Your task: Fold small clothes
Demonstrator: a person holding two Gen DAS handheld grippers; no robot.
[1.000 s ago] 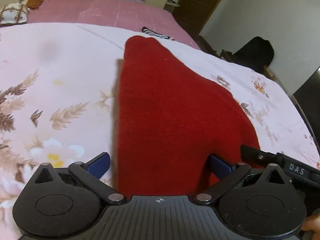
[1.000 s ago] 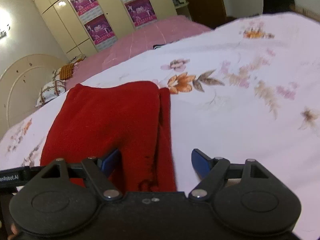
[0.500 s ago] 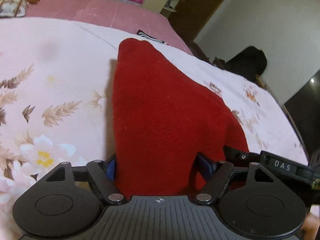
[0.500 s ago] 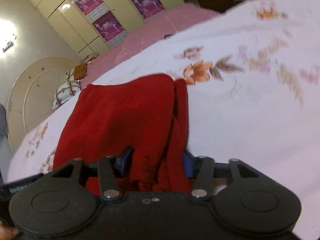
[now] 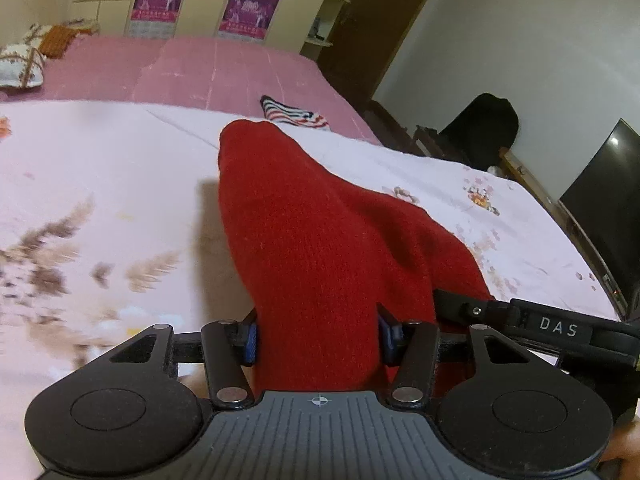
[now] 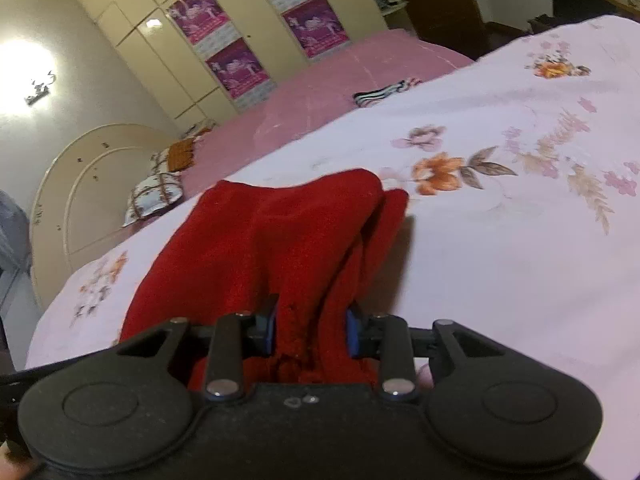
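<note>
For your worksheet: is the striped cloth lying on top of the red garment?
No, the striped cloth lies apart, beyond the red garment.

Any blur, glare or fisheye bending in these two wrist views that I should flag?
Left wrist view: floral sheet at left is smeared by motion, red garment stays sharp and casts a shadow to its left, room edges bow outward. Right wrist view: wall lamp is blown out to white glare, wardrobe leans and curves, sheet pattern at right is slightly soft.

Cream wardrobe (image 6: 224,40), pink bed (image 5: 200,68), dark door (image 5: 368,20).
</note>
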